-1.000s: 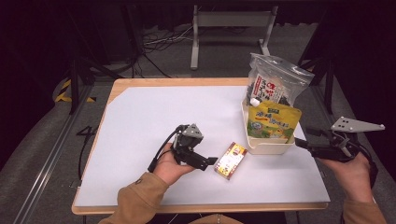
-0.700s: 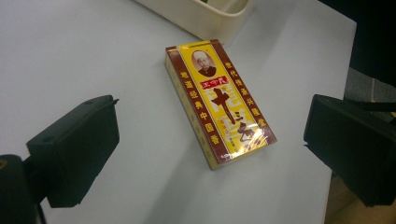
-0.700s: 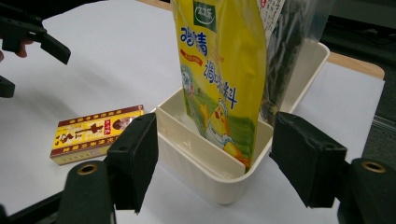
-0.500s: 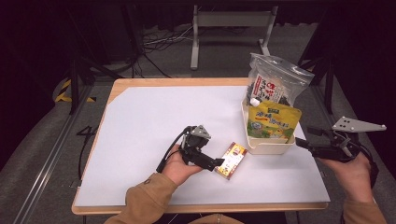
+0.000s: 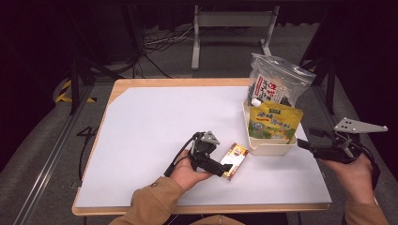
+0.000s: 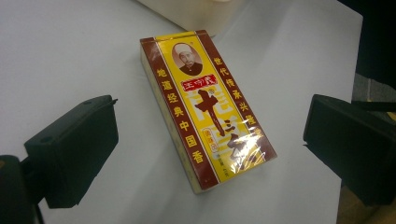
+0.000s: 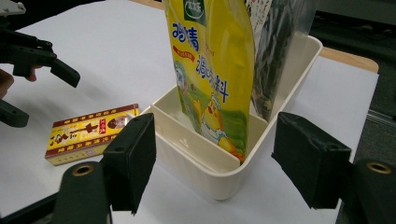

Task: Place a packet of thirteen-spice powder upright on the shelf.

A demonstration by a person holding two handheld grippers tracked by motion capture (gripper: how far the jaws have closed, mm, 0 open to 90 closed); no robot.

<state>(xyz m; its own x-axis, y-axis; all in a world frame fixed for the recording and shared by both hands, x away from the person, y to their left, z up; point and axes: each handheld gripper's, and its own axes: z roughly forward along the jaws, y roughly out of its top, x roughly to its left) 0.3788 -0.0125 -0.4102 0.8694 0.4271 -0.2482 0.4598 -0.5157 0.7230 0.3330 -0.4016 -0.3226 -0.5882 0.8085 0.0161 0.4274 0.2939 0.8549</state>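
Observation:
A yellow and brown spice box (image 5: 235, 159) lies flat on the white table, just left of a cream tray (image 5: 272, 149). My left gripper (image 5: 224, 168) is open at the box's near end. In the left gripper view the box (image 6: 205, 107) lies between the two black jaws, with a gap on each side. My right gripper (image 5: 306, 138) is open beside the tray's right wall and holds nothing. In the right gripper view its jaws frame the tray (image 7: 205, 175), which holds a yellow pouch (image 7: 210, 70) upright.
A clear bag of dark contents (image 5: 278, 85) stands in the tray's far section behind the yellow pouch (image 5: 274, 121). The white table sheet (image 5: 164, 122) stretches bare to the left and back. A corner of the tray (image 6: 196, 11) lies just beyond the box.
My left gripper has moved right and forward, from beside the box to its near end. The right gripper has stayed nearly still.

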